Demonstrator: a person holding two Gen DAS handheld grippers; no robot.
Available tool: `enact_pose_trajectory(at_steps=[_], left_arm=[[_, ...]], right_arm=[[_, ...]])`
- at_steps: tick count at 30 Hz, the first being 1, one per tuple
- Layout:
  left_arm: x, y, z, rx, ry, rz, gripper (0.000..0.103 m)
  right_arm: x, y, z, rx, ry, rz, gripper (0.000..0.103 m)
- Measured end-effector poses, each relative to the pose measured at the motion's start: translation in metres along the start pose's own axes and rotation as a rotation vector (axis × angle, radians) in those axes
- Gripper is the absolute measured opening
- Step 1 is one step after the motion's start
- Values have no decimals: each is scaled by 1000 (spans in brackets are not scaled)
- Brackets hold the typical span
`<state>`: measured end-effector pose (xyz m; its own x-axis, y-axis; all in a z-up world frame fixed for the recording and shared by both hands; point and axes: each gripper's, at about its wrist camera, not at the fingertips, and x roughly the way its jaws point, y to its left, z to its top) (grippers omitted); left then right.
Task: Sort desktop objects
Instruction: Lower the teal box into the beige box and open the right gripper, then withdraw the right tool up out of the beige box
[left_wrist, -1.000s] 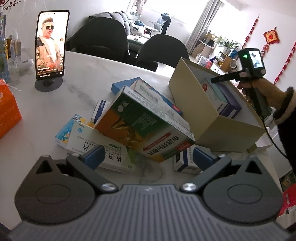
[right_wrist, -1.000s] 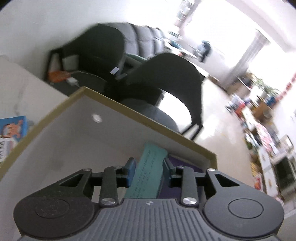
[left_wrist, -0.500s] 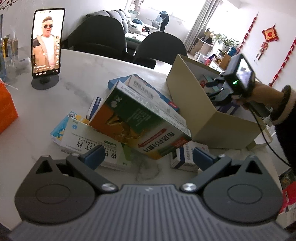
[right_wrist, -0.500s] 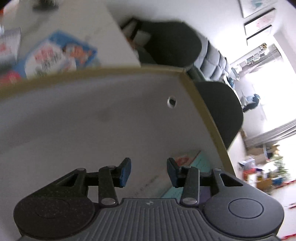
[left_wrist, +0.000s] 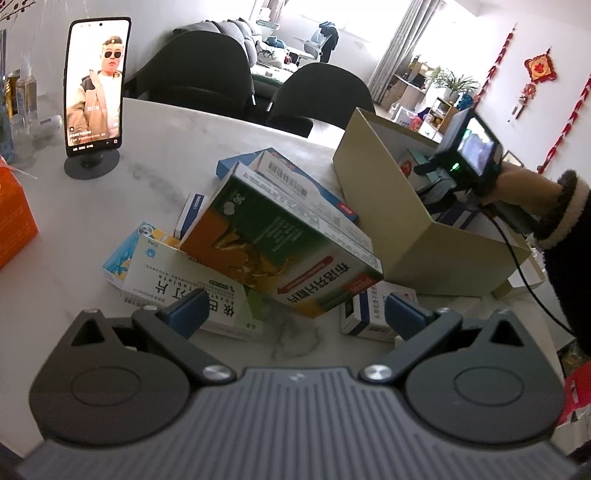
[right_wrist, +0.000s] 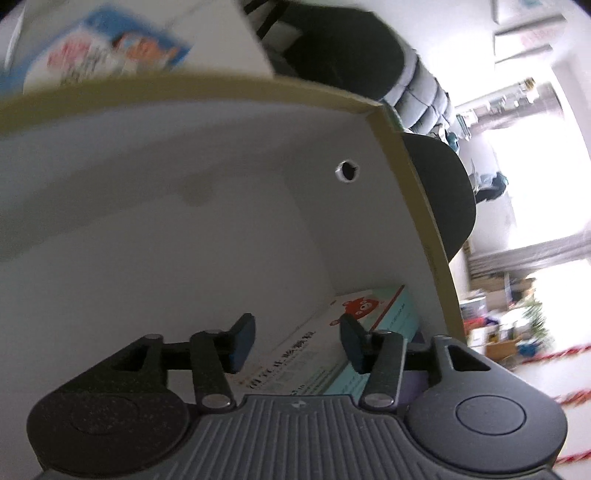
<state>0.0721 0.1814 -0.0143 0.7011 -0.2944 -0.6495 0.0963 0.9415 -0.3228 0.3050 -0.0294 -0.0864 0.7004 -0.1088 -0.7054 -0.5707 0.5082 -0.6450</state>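
Note:
A pile of medicine boxes lies on the white marble table (left_wrist: 166, 155). A big green-and-orange box (left_wrist: 280, 247) leans on top, with a white-and-green box (left_wrist: 181, 284) at its left and a small white-and-blue box (left_wrist: 369, 310) at its right. My left gripper (left_wrist: 295, 314) is open and empty just in front of the pile. A tan cardboard box (left_wrist: 399, 221) stands at the right. My right gripper (right_wrist: 295, 343) is open inside it, above a teal-and-white medicine box (right_wrist: 354, 332) that lies on its floor.
A phone on a stand (left_wrist: 96, 85) plays a video at the back left. An orange box (left_wrist: 11, 221) sits at the left edge. Bottles (left_wrist: 22, 96) stand at the far left. Black chairs (left_wrist: 207, 70) line the table's far side.
My right gripper has let go of the teal box inside the cardboard box, opened wider and swung round. My left gripper has stayed open near the pile.

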Motion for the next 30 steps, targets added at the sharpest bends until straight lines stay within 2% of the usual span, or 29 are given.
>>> enact_pose_trajectory(at_steps=[4,8,11,14,23,26,30], left_arm=[[1,0,3,9,1,-15,103],[0,1,6,12,0,-8,103],[-1,4,7,9,-3,-8,103],[0,7,7,-3,-3,3,103],[6,10,19,-89,8,8,103],[8,5,26,-100,6,-3,103],[13,-1,33,-119,2,-4,103]], right_arm=[[-16,-26,2,200,-39,100,66],[-36,-47,-1,390,-91,178,80],[-48,-63,-6,538,-111,252,83],[-75,-63,-26,662,-163,290,87],[-141,-75,-72,1026,-425,351,100],[-157,-72,-86,1095,-476,316,102],[-174,-63,-99,1114,-517,297,102]])
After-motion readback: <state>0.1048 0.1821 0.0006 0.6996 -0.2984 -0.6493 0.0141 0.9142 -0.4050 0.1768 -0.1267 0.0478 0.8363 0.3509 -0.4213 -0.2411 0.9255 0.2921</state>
